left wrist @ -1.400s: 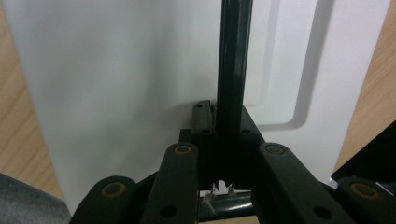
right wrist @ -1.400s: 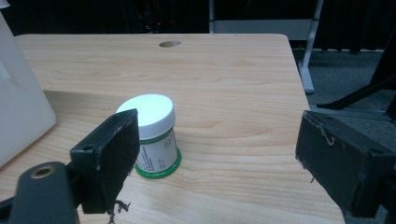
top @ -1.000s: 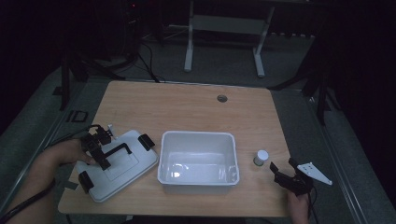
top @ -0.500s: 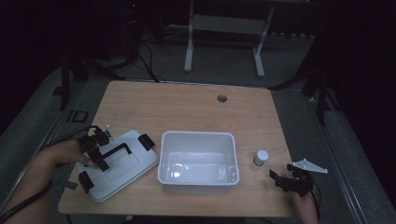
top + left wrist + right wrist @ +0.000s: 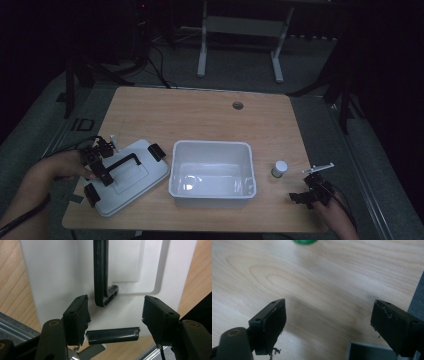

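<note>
High view: I see the white lid at lower left of the table, my left gripper over its black handle. The bin sits centre, a small bottle to its right, my right gripper at lower right.

Left gripper view: jaws spread wide, empty, the handle just beyond them.

Right gripper view: jaws wide apart over bare wood, holding nothing.

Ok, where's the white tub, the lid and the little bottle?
White tub [image 5: 211,146]: high view, its far rim.
Lid [image 5: 150,172]: high view, bare white top by its black handle.
Little bottle [image 5: 280,166]: high view, its white cap.
</note>
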### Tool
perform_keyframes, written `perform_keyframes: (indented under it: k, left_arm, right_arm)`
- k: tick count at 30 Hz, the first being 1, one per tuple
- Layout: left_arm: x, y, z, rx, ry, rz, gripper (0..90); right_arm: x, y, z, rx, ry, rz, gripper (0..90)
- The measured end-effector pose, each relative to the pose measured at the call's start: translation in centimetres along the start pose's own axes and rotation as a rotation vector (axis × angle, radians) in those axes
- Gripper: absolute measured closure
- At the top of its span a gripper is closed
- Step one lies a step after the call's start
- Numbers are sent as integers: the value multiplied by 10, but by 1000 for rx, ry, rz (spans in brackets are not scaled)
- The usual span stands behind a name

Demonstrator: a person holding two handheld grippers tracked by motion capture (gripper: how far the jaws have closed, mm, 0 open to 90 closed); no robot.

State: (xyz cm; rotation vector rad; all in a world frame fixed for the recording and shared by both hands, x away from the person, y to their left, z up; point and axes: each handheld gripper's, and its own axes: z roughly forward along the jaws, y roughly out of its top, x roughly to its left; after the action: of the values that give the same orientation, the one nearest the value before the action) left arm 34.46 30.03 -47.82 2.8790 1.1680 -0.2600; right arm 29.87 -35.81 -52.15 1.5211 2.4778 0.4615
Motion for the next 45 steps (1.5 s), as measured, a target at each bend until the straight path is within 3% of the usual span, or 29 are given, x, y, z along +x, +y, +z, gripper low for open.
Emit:
perform_keyframes:
  k: [5, 13, 14, 21, 24, 29, 36, 45]
  left_arm:
    - [0, -2, 1, -17, 0, 6, 376]
    - [-3, -4, 0, -4, 9, 13, 376]
    - [-3, -4, -1, -4, 9, 12, 376]
    - [-3, -5, 1, 17, 8, 14, 376]
    - [-4, -4, 2, 17, 2, 13, 376]
    - [-4, -3, 2, 9, -6, 20, 387]
    - [-5, -3, 0, 15, -2, 17, 386]
    - [-4, -3, 5, 32, -1, 12, 386]
  right_arm:
    - [1, 9, -3, 81, -16, -52, 119]
    - [-3, 23, -9, 206, -5, -104, 119]
    - [-5, 26, -10, 249, -4, -116, 119]
    - [-10, 33, -12, 356, 31, -96, 129]
    - [-10, 36, -13, 376, 63, -93, 116]
    - [-9, 41, -15, 385, 67, -118, 116]
    - [-9, 52, -20, 356, 67, -122, 117]
    - [-3, 73, -26, 286, 67, -133, 136]
